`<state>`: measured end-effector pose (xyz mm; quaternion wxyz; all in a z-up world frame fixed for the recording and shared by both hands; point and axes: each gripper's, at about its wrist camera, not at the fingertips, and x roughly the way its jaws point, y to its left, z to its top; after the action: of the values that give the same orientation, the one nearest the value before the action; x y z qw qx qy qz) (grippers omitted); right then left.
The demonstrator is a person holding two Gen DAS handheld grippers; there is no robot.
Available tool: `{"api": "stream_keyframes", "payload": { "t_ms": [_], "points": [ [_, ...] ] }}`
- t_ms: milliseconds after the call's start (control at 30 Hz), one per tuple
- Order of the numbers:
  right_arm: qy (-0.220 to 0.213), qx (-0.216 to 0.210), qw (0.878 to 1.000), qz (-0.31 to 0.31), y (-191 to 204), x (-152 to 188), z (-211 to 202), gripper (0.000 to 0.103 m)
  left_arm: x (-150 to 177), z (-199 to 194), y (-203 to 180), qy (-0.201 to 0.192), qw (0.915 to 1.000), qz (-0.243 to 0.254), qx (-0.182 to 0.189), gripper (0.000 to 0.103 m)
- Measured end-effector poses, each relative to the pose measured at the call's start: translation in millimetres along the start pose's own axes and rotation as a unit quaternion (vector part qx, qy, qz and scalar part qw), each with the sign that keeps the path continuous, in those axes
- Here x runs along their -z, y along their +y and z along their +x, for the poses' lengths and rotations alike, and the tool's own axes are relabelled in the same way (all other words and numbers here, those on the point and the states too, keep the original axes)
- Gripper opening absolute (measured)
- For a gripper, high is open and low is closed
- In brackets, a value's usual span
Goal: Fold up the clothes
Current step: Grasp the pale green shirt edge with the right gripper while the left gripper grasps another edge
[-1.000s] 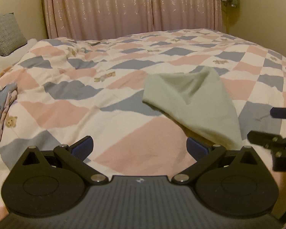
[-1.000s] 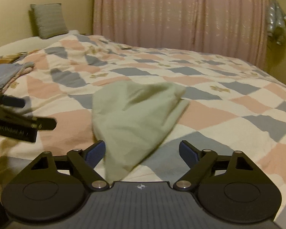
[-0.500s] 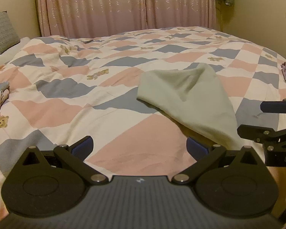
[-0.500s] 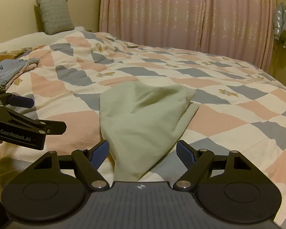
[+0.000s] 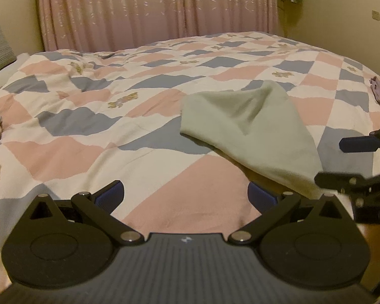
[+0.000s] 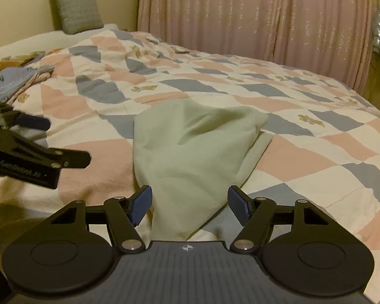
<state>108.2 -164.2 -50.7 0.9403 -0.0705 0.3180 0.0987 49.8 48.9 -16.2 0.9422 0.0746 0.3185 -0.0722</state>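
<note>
Cloth: your green cloth (image 6: 190, 157) lies on the quilt (image 6: 304, 157), 12 o'clock of your right gripper (image 6: 188, 201), jaws spread
Left gripper (image 5: 186, 193): jaws spread, cloth at 2 o'clock
Right view only: pillow (image 6: 76, 8) at 10 o'clock

Black tool (image 6: 189, 202), blue pads (image 6: 140, 204), silver screws.

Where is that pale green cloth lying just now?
The pale green cloth lies on the checked quilt, its near end between the open right gripper. In the left wrist view it lies right of the left gripper.
</note>
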Motion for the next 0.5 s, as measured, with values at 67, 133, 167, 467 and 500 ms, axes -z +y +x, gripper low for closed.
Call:
{"api": "stream_keyframes", "payload": {
  "t_ms": [67, 133, 167, 467, 500],
  "points": [
    [0.005, -0.005, 1.000, -0.028, 7, 2, 2, 0.069, -2, 6, 2, -0.001, 0.9999, 0.013, 0.008, 0.103],
    [0.011, -0.007, 0.997, -0.070, 17, 4, 7, 0.068, -5, 12, 5, -0.001, 0.9996, 0.025, 0.013, 0.103],
    [0.014, -0.008, 0.996, -0.088, 21, 5, 10, 0.067, -6, 15, 7, 0.000, 0.9994, 0.031, 0.014, 0.103],
    [0.035, -0.008, 0.992, -0.118, 26, -8, 56, 0.066, -9, 42, 16, 0.010, 0.9984, 0.049, 0.026, 0.103],
    [0.036, -0.008, 0.992, -0.118, 26, -10, 61, 0.065, -8, 45, 17, 0.011, 0.9983, 0.050, 0.028, 0.103]
  ]
}}
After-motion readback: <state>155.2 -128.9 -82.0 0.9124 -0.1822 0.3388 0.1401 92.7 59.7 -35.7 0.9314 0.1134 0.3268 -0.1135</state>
